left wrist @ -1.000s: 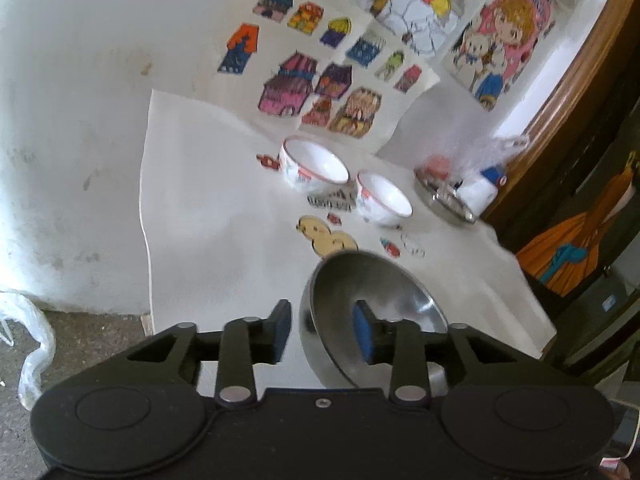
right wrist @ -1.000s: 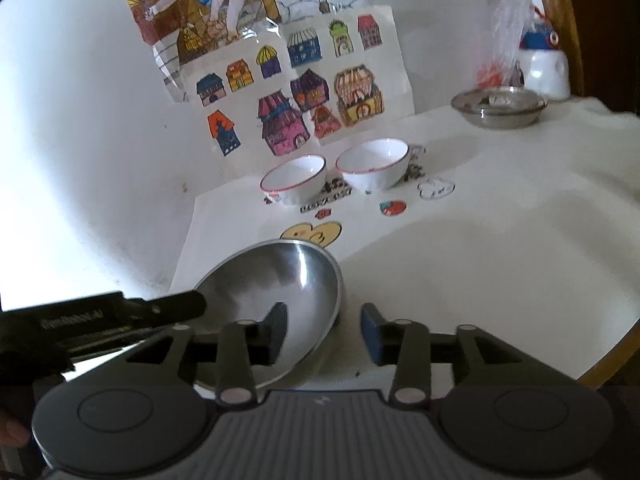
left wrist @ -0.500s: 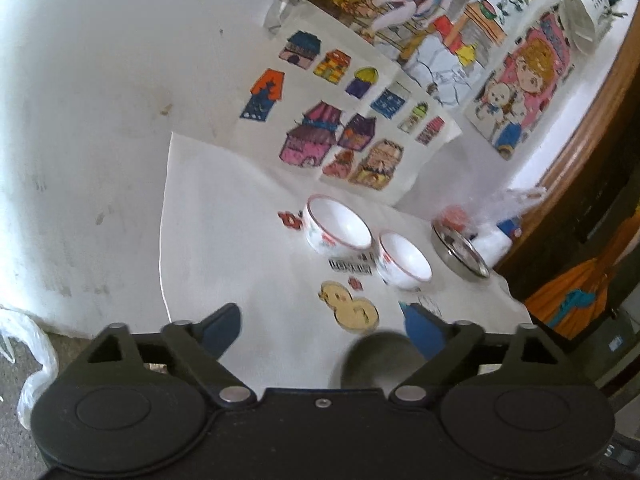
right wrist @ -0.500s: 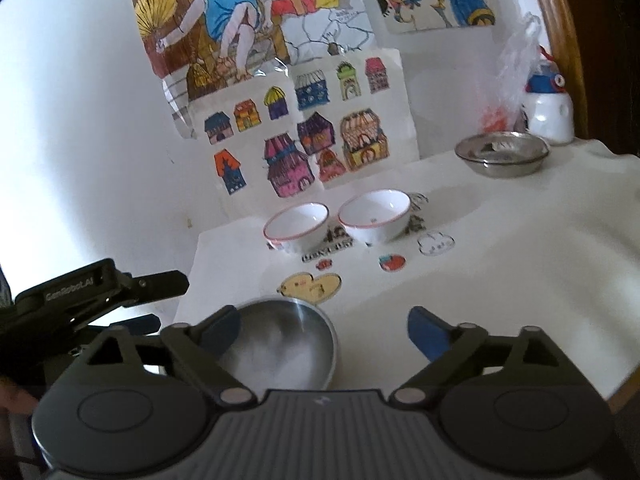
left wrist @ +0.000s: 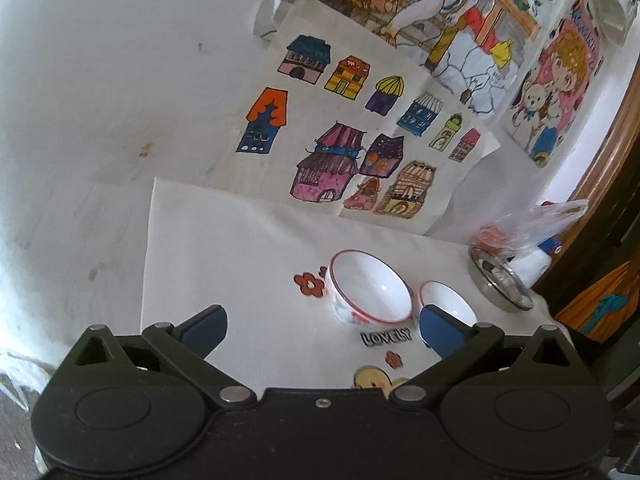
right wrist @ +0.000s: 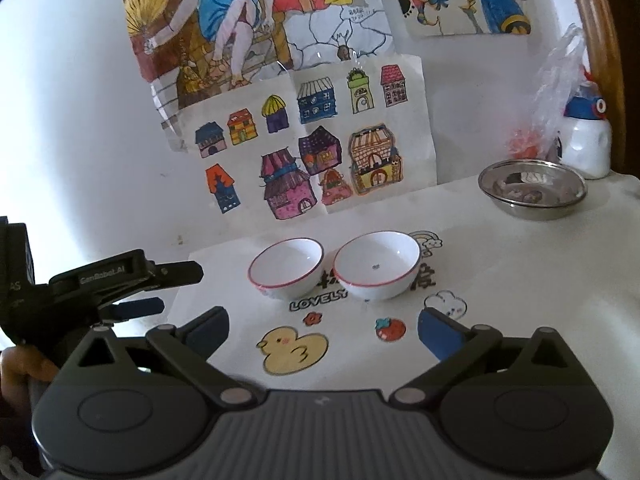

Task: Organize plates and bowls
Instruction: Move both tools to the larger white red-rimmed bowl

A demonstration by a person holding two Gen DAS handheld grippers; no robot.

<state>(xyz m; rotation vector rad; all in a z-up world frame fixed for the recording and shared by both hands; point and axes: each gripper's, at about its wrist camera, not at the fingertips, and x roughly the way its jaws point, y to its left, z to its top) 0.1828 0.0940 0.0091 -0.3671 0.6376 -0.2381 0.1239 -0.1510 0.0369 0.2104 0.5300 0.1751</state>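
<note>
Two white bowls with red rims, the left bowl (right wrist: 286, 266) and the right bowl (right wrist: 377, 267), sit upright side by side, almost touching, on the white-covered bench (right wrist: 520, 280) near the wall. A steel bowl (right wrist: 532, 188) stands well apart at the far right corner, beside a white bottle (right wrist: 586, 140). The right hand-held gripper (right wrist: 322, 330) hangs spread wide and empty above a duck sticker (right wrist: 292, 348); the left hand-held gripper (left wrist: 322, 328) is likewise released, holding nothing.

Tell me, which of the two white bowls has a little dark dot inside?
The right white bowl, the one nearer the steel dish. The left white bowl looks plain white inside.
</note>
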